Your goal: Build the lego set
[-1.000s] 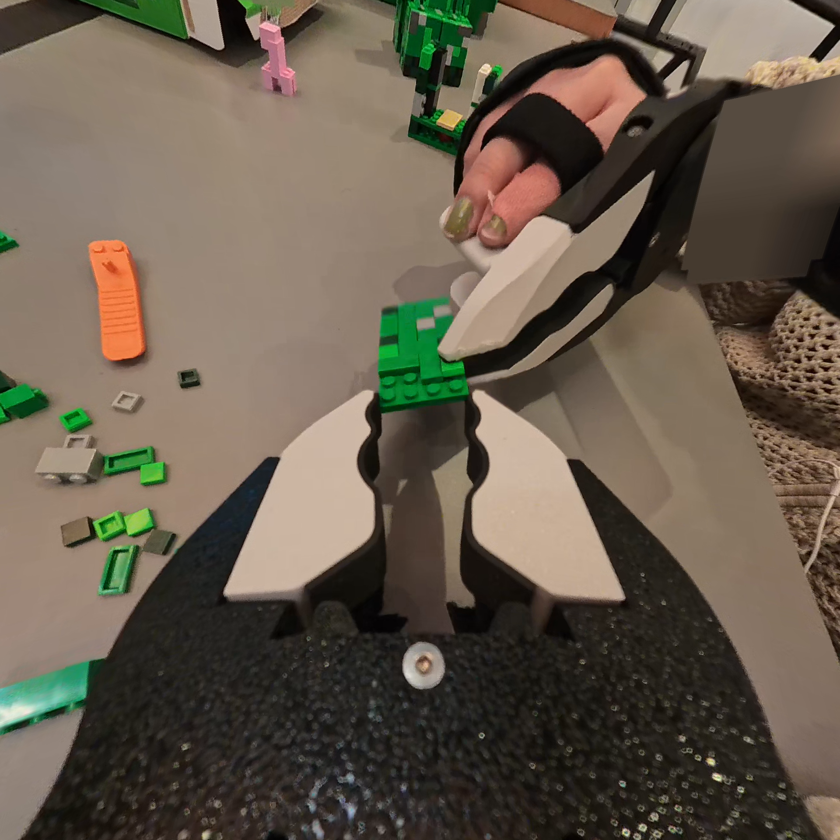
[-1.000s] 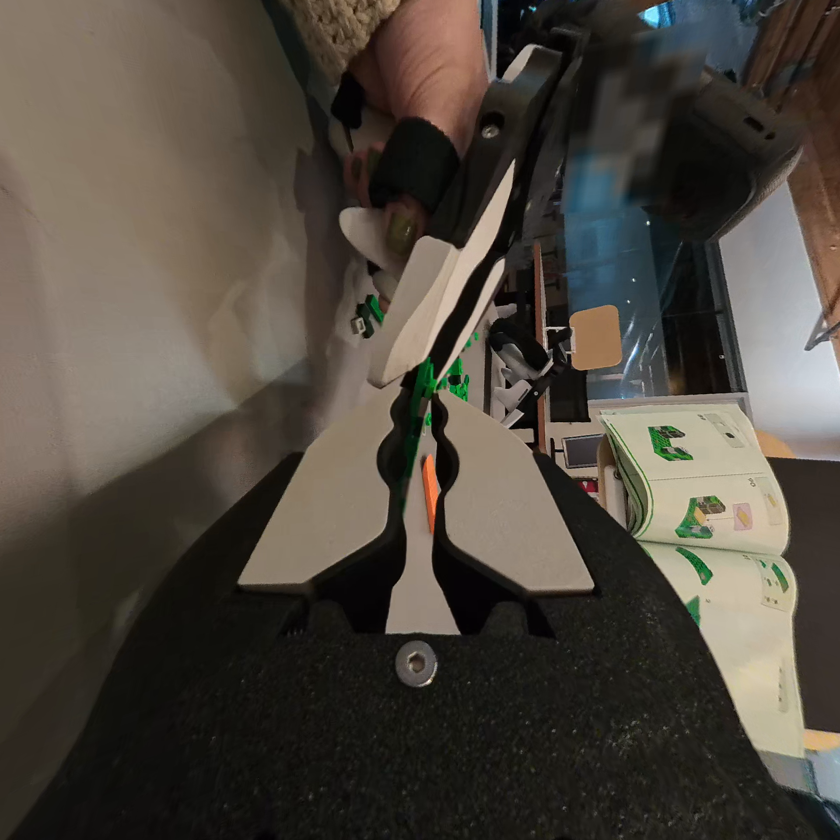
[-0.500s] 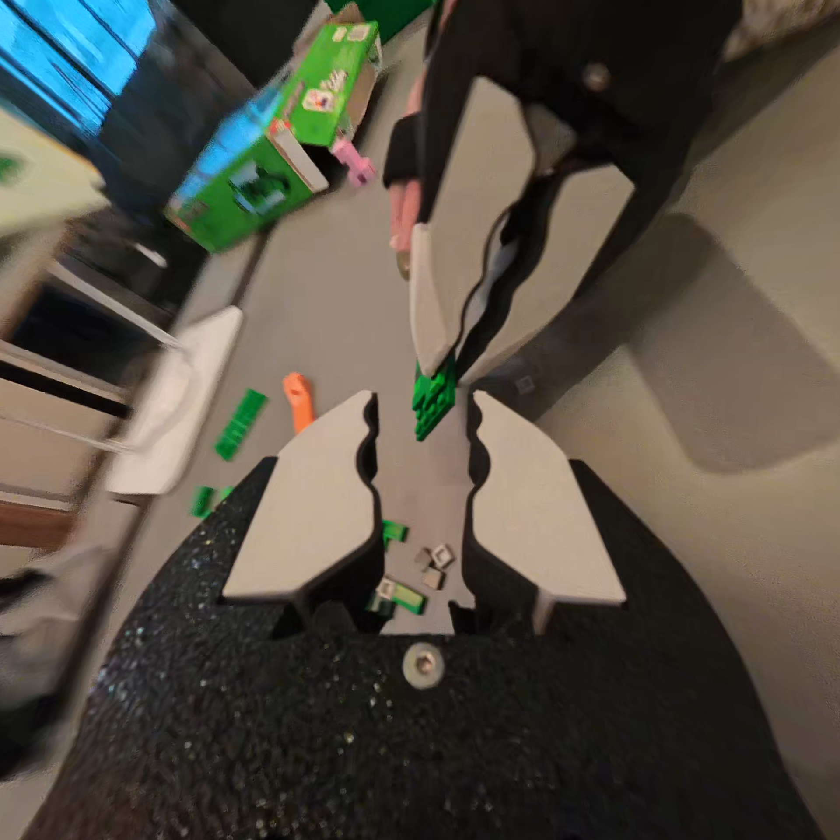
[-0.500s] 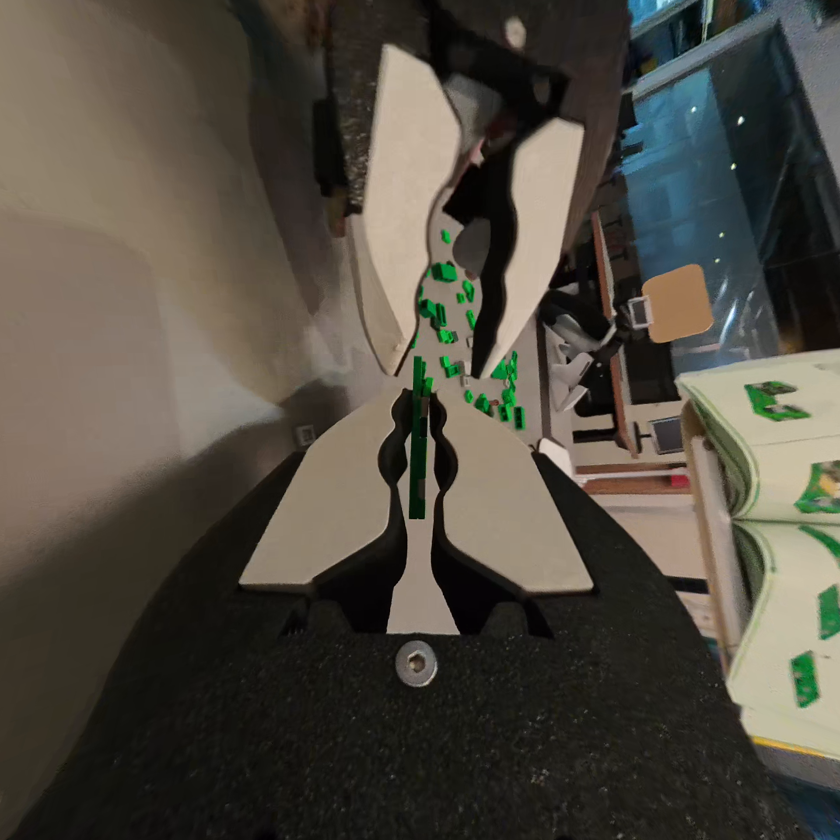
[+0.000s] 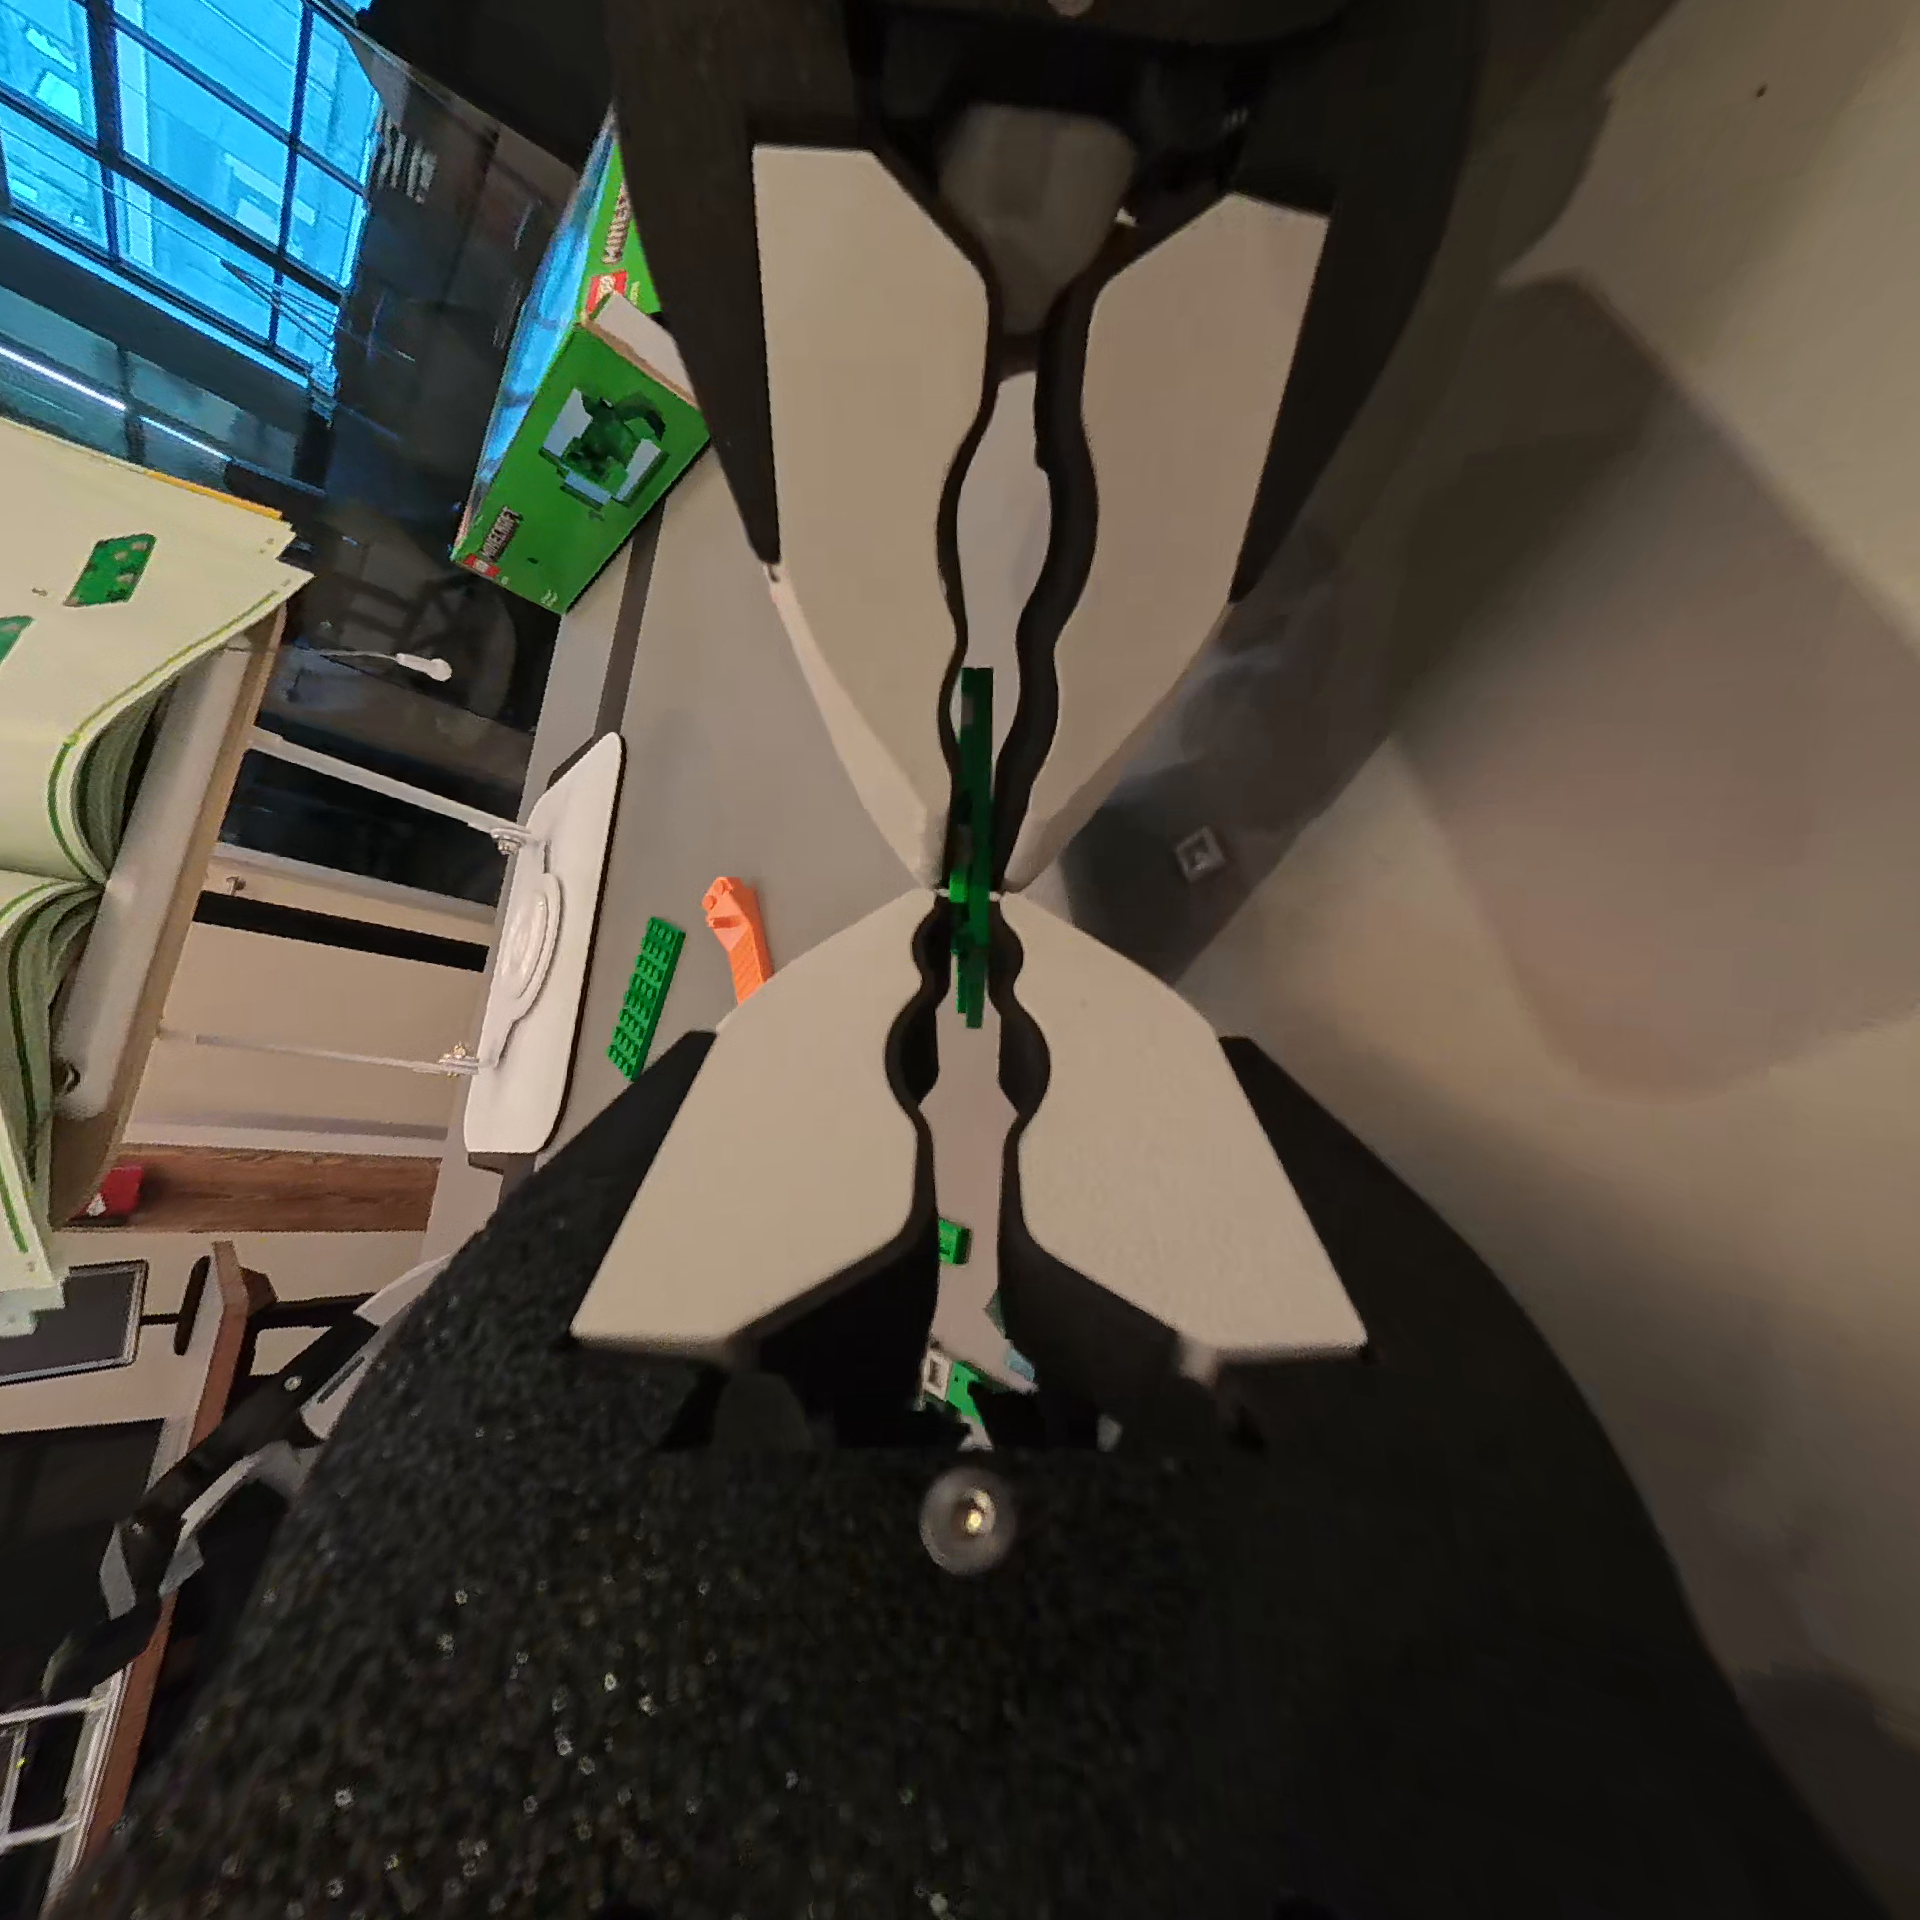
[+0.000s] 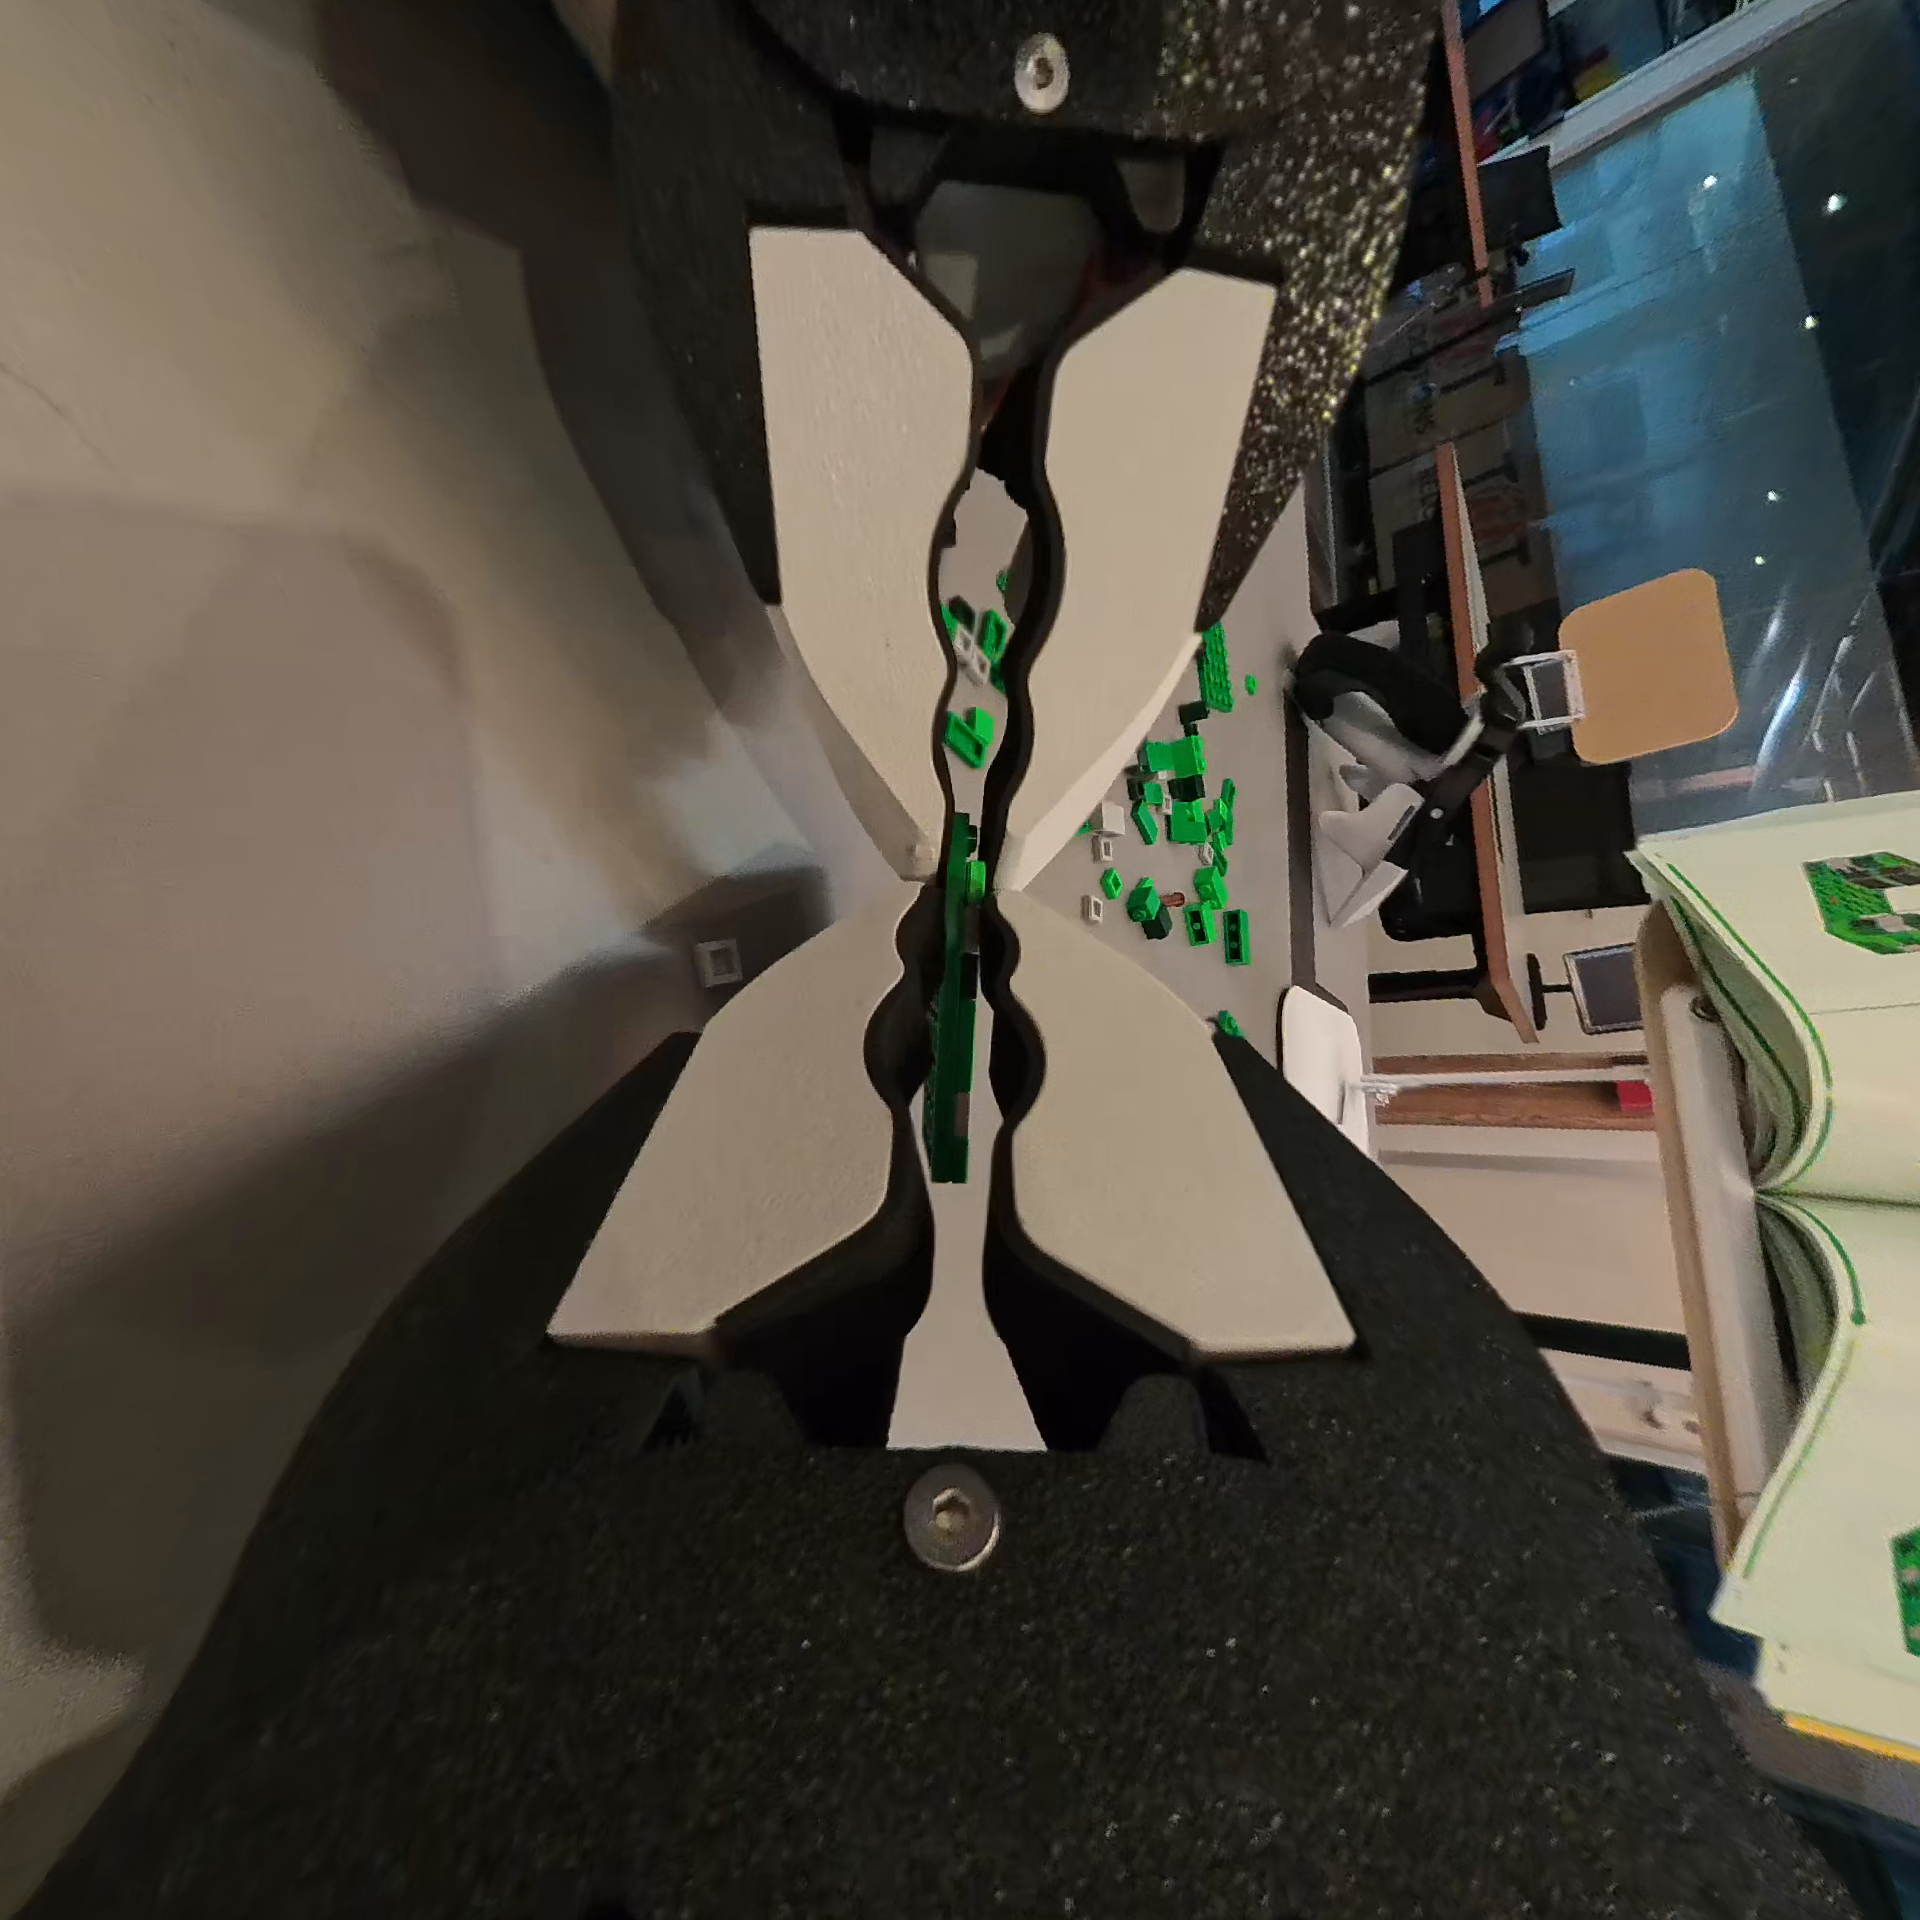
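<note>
A flat green lego plate assembly (image 5: 975, 769) is held edge-on above the grey table (image 5: 717, 727), between two grippers that meet tip to tip. My left gripper (image 5: 968, 909) is shut on its near end. My right gripper (image 5: 971, 873) comes in from the top of the left wrist view and is shut on the rest. In the right wrist view the assembly (image 6: 951, 1060) runs deep between my right gripper's (image 6: 961, 914) jaws. The left gripper (image 6: 961, 868) pinches its far end, where a round stud shows.
An orange brick separator (image 5: 740, 940) and a long green plate (image 5: 646, 997) lie on the table. Several loose green and grey pieces (image 6: 1184, 821) are scattered beyond. A small white tile (image 6: 717, 961) lies apart. A green box (image 5: 582, 457) and an open instruction booklet (image 6: 1818, 1039) are nearby. The grippers are tip to tip, or close to it.
The left gripper was open half a second ago; it has closed on the assembly's end. Both grippers have turned until they face each other tip to tip, with the assembly edge-on.
</note>
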Demonstrator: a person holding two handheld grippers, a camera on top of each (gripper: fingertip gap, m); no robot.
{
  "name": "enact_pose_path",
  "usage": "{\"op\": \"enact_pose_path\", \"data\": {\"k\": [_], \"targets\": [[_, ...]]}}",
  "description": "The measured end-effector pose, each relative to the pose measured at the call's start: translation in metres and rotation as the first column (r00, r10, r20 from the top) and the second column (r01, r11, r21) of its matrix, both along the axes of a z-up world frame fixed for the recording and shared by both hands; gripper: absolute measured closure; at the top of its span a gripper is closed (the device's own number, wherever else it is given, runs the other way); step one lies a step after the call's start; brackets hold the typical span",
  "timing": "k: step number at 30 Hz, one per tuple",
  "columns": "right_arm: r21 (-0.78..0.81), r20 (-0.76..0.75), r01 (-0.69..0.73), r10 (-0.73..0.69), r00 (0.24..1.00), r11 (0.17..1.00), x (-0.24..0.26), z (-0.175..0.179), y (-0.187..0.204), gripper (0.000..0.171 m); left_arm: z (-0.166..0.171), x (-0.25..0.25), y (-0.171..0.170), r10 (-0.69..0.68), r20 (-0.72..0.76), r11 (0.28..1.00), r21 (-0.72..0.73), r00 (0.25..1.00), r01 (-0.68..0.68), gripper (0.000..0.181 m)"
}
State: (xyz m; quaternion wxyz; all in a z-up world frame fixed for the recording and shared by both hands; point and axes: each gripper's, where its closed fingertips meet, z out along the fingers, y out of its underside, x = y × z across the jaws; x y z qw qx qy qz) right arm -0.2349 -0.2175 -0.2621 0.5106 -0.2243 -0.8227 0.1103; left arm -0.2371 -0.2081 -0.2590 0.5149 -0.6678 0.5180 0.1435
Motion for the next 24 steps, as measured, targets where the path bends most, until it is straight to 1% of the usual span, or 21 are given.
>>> {"op": "enact_pose_path", "data": {"k": [5, 8, 9, 11, 12, 13, 14, 16, 18, 19, 22, 24], "targets": [[0.118, 0.01, -0.011, 0.01, 1.0, 0.993, 0.0, -0.001, -0.001, 0.165, -0.003, 0.001, 0.0, 0.005, -0.048, 1.0, -0.002, 0.999, -0.005, 0.176], [0.114, 0.02, -0.005, 0.003, 1.0, 0.993, 0.0, -0.004, 0.0, 0.166, -0.006, 0.001, 0.001, 0.014, -0.004, 0.999, -0.033, 1.0, -0.014, 0.176], [0.113, 0.01, 0.006, -0.007, 1.0, 0.994, -0.002, -0.004, 0.002, 0.165, -0.006, 0.001, 0.002, 0.037, 0.046, 0.998, -0.055, 0.998, -0.034, 0.176], [0.16, -0.063, 0.016, -0.006, 0.998, 0.987, -0.002, 0.0, 0.007, 0.165, -0.003, -0.003, 0.007, 0.107, 0.212, 0.99, -0.117, 0.971, -0.084, 0.172], [0.198, -0.096, 0.02, -0.001, 0.995, 0.98, -0.003, 0.002, 0.01, 0.165, -0.001, -0.002, 0.006, 0.128, 0.322, 0.982, -0.176, 0.938, -0.073, 0.165], [0.236, -0.142, 0.027, 0.007, 0.99, 0.971, -0.003, 0.007, 0.011, 0.165, 0.001, 0.002, 0.003, 0.135, 0.428, 0.968, -0.251, 0.894, -0.026, 0.148], [0.273, -0.181, 0.024, 0.026, 0.983, 0.962, -0.002, 0.011, 0.011, 0.165, 0.005, 0.001, 0.004, 0.162, 0.511, 0.956, -0.294, 0.844, -0.006, 0.139], [0.35, -0.241, 0.017, 0.072, 0.968, 0.937, 0.0, 0.018, 0.01, 0.165, 0.014, -0.002, 0.005, 0.189, 0.604, 0.949, -0.316, 0.774, 0.014, 0.131], [0.422, -0.283, 0.009, 0.123, 0.951, 0.907, 0.003, 0.024, 0.006, 0.165, 0.016, -0.002, 0.005, 0.201, 0.64, 0.943, -0.332, 0.742, 0.03, 0.13], [0.444, -0.287, 0.004, 0.138, 0.948, 0.896, 0.004, 0.024, 0.004, 0.165, 0.016, -0.002, 0.005, 0.202, 0.641, 0.941, -0.337, 0.74, 0.036, 0.132], [0.481, -0.298, 0.007, 0.156, 0.942, 0.877, 0.005, 0.026, 0.003, 0.165, 0.013, -0.003, 0.006, 0.196, 0.609, 0.948, -0.318, 0.768, 0.011, 0.147], [0.5, -0.298, -0.002, 0.174, 0.939, 0.866, 0.005, 0.026, 0.001, 0.165, 0.013, -0.003, 0.005, 0.181, 0.596, 0.952, -0.305, 0.782, 0.012, 0.147]]}}
